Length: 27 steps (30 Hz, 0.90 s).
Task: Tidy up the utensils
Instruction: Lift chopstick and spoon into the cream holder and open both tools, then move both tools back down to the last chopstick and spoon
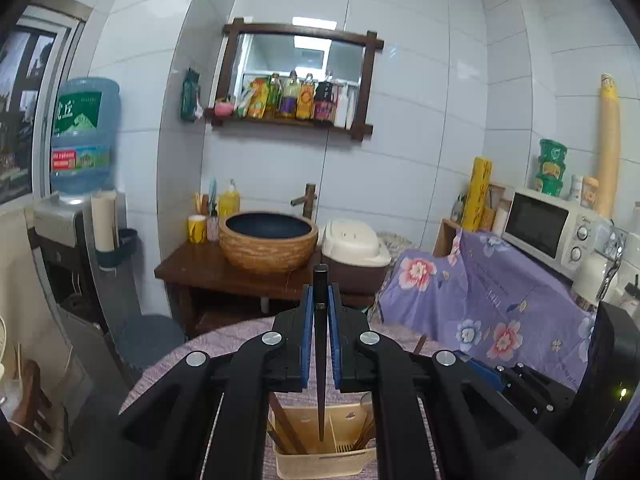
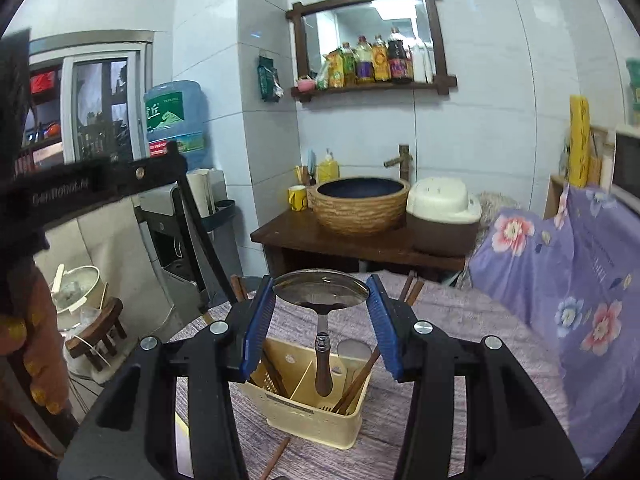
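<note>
- Closed on a dark chopstick point(image 1: 320, 344), the left gripper point(image 1: 320, 300) is seen in the left wrist view with its blue pads point(image 1: 307, 332) pressed against the stick from both sides. The stick is held upright, and its thin tip hangs inside the middle compartment of the cream utensil holder point(image 1: 320, 460), which stands on the table point(image 1: 248, 332) covered in purple cloth.
- If the pinch is let go while the stick is tilted, the tip could catch on a divider, or the stick could tip over the holder's rim.
- In the right wrist view, the right gripper point(image 2: 321, 286) is seen with its fingers point(image 2: 260, 320) spread wide, and the bowl of a metal ladle point(image 2: 321, 286) lies between them; whether the pads are pressing the bowl's edges cannot be told. The wooden handle hangs down into the holder's middle compartment.
- A grip on a smooth, rounded bowl could slip, so the ladle might swing, drop hard and tip the light holder. A loose chopstick point(image 2: 276, 458) lies near the table's front edge and could be knocked off.
</note>
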Each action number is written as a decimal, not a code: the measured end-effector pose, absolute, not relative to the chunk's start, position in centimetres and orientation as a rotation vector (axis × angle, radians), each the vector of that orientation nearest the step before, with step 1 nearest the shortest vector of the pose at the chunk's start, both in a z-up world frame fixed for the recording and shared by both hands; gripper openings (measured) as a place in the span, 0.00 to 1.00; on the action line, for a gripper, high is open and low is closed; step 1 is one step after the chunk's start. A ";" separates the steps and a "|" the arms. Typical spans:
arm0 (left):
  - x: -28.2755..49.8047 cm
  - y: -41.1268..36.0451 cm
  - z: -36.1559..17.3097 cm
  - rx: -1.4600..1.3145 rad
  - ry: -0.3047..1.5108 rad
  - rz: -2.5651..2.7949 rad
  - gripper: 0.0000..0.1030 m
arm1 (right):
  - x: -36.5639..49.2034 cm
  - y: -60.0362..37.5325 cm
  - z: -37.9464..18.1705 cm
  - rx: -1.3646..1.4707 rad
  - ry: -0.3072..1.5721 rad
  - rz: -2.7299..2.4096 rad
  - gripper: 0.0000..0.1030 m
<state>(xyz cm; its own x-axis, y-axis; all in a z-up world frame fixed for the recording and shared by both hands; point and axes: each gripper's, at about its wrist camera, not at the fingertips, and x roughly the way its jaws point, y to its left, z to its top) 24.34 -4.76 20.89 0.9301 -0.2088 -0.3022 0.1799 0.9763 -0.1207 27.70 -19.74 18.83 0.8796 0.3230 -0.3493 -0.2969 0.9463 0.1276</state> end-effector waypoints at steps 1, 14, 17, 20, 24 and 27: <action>24.5 -4.7 20.1 -0.093 0.331 -0.196 0.08 | 28.1 -19.8 18.4 0.078 0.387 0.318 0.46; 26.8 -5.2 11.3 -0.070 0.520 -0.191 0.08 | 29.8 -18.5 11.1 0.037 0.531 0.301 0.46; 26.6 -5.2 11.2 -0.049 0.491 -0.174 0.08 | 30.0 -18.2 9.9 0.023 0.550 0.293 0.46; 26.5 -5.0 11.6 -0.047 0.505 -0.182 0.09 | 29.8 -18.4 9.4 0.030 0.532 0.296 0.48; 25.3 -4.2 12.0 -0.050 0.495 -0.181 0.47 | 28.7 -18.5 9.6 0.034 0.500 0.292 0.67; 23.5 -3.2 11.9 -0.073 0.465 -0.165 0.60 | 26.9 -18.8 9.9 0.023 0.466 0.265 0.67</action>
